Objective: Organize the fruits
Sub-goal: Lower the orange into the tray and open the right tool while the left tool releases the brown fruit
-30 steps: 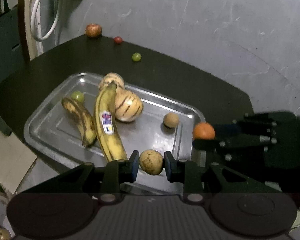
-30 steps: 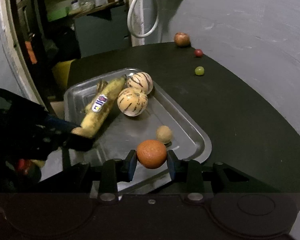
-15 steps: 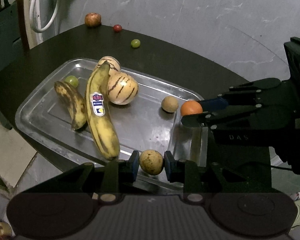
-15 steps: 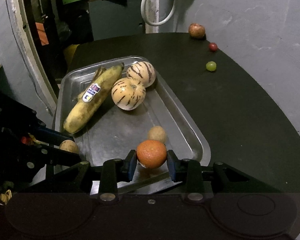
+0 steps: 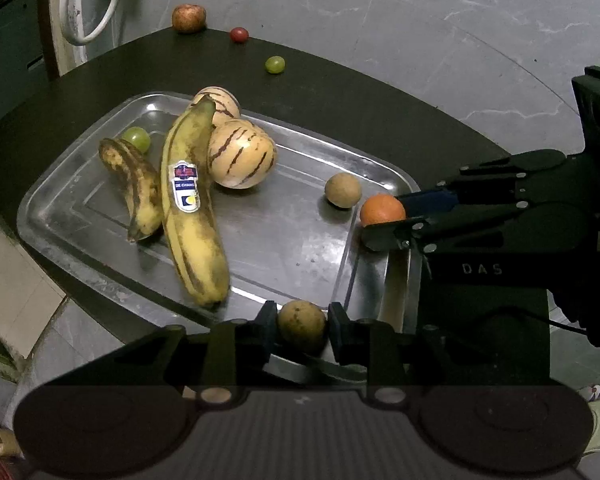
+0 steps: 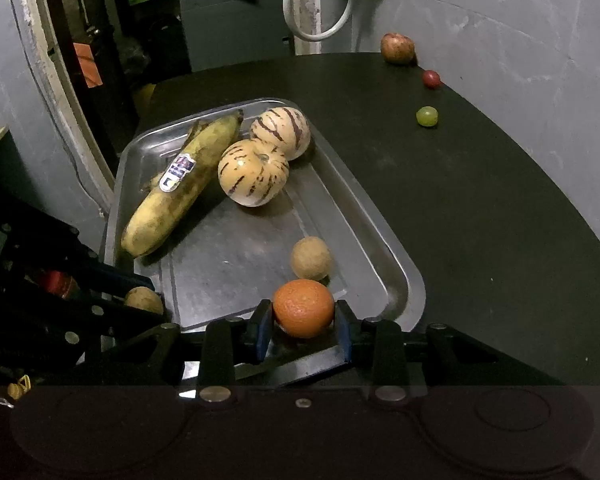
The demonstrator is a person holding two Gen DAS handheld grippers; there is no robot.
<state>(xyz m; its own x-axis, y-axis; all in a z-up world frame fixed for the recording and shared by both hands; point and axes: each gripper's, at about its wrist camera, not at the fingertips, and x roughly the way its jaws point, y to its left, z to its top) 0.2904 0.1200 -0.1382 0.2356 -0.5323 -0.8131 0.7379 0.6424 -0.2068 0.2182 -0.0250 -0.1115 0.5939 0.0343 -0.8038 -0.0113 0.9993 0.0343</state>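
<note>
A steel tray (image 5: 72, 208) (image 6: 384, 252) on the dark round table holds two bananas (image 5: 188, 208), two striped melons (image 5: 240, 154) (image 6: 254, 172), a green grape (image 5: 137, 139) and a small brown fruit (image 5: 343, 190) (image 6: 311, 258). My left gripper (image 5: 302, 324) is shut on a spotted brown-yellow fruit (image 5: 302, 326) (image 6: 143, 300) over the tray's near edge. My right gripper (image 6: 303, 318) is shut on an orange (image 6: 303, 308) (image 5: 382, 210) over the tray's right end, next to the small brown fruit.
On the table beyond the tray lie an apple (image 5: 188, 18) (image 6: 397, 48), a red cherry tomato (image 5: 239, 35) (image 6: 431, 78) and a green grape (image 5: 275, 65) (image 6: 427, 116). A grey wall stands behind; a white hose (image 5: 84, 4) hangs at back left.
Both grippers have moved slightly further in over the tray with their fruits still held. The orange now sits lower, closer to the small brown fruit.
</note>
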